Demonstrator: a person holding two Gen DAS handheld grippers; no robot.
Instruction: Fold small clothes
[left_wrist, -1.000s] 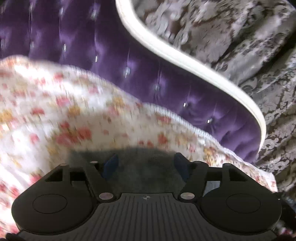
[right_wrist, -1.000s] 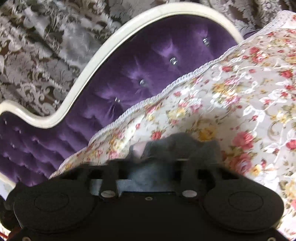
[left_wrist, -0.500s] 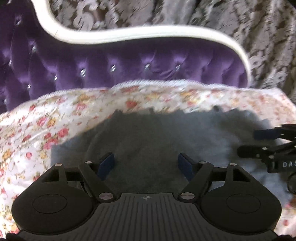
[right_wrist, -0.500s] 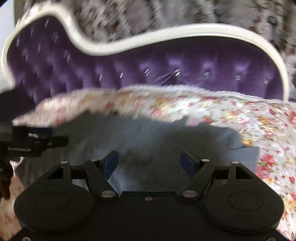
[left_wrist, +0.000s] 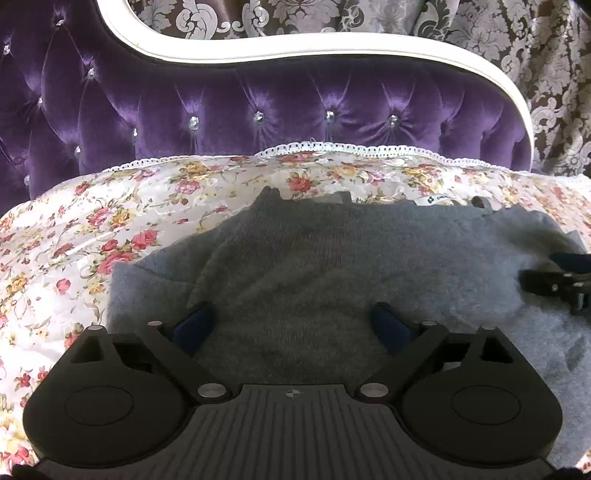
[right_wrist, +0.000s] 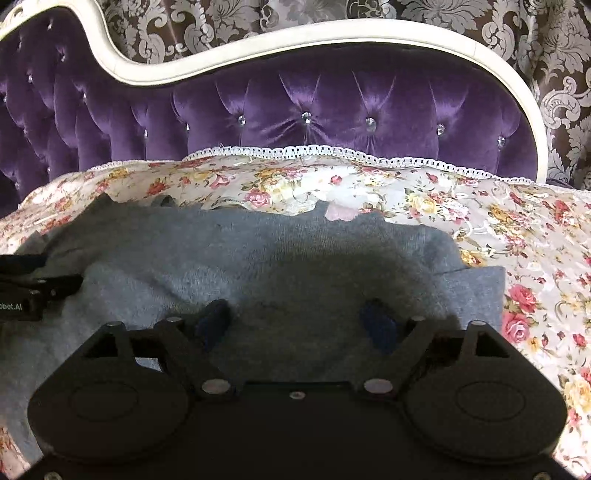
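1. My left gripper (left_wrist: 293, 325) — its blue-padded fingers (left_wrist: 192, 326) stand wide apart with nothing between them, poised over the left half of the grey garment (left_wrist: 314, 280).
2. My right gripper (right_wrist: 297, 321) — its fingers (right_wrist: 378, 325) are likewise spread wide and hold nothing, above the right half of the same grey garment (right_wrist: 258, 258). Whether either set of pads touches the cloth, I cannot tell.
3. The garment is a soft knit piece lying spread on the floral bedspread (left_wrist: 92, 236), roughly flat. A folded flap crosses its left part in the left wrist view; a paler rectangular corner (right_wrist: 476, 291) projects at its right edge in the right wrist view.
4. A small white label (left_wrist: 437, 199) shows at the garment's far edge.
5. Each gripper appears in the other's camera: the right one at the right margin of the left view (left_wrist: 554, 280), the left one at the left margin of the right view (right_wrist: 33, 288), both over the garment.
6. Behind the lace-trimmed bedspread stands a tufted purple headboard (right_wrist: 332, 107) with a cream frame, backed by a damask curtain (left_wrist: 535, 55).
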